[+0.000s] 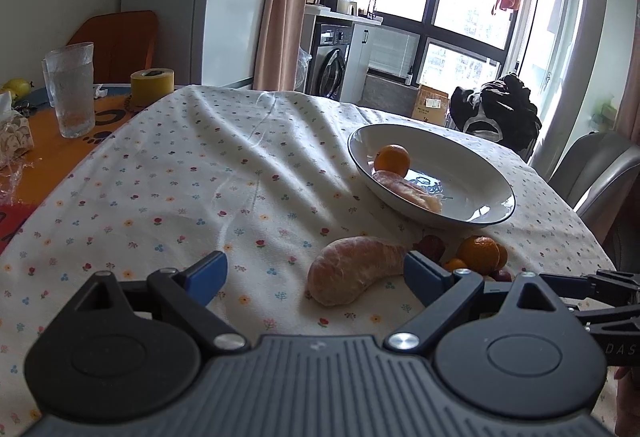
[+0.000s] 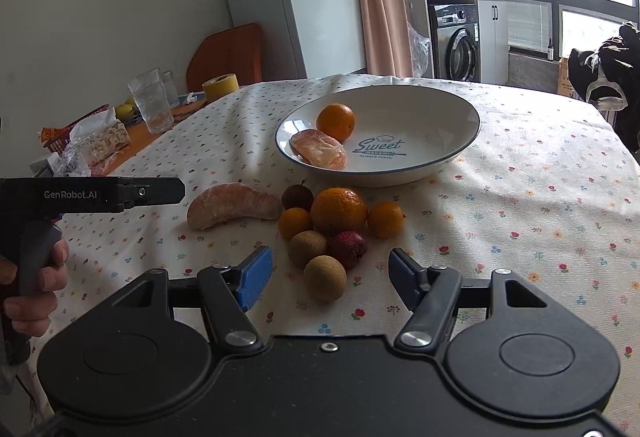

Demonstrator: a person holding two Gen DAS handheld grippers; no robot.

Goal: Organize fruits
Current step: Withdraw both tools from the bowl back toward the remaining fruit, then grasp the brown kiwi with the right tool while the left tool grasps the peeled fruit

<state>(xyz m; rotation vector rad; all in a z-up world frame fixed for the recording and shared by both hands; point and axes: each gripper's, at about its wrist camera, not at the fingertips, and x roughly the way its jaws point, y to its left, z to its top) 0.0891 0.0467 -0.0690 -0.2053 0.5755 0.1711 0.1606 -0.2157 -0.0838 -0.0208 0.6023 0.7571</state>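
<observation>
The white plate (image 2: 460, 141) with a dark rim reads "Sweet BAKERY"; it holds a round orange (image 2: 336, 121) and a peeled segment (image 2: 319, 153). In front of it on the flowered cloth (image 2: 540, 221) lie a curved peeled pomelo piece (image 1: 354, 271) and small fruits (image 2: 326, 237). The left gripper (image 1: 316, 271), marked "GenRobot.AI", and the right gripper (image 2: 330, 277) are both spread wide, holding nothing.

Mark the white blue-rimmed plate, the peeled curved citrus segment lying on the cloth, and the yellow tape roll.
white blue-rimmed plate (image 2: 460, 105), right wrist view, bare inner wall.
peeled curved citrus segment (image 1: 352, 271), left wrist view, its middle.
yellow tape roll (image 1: 152, 87), left wrist view, outer side.
</observation>
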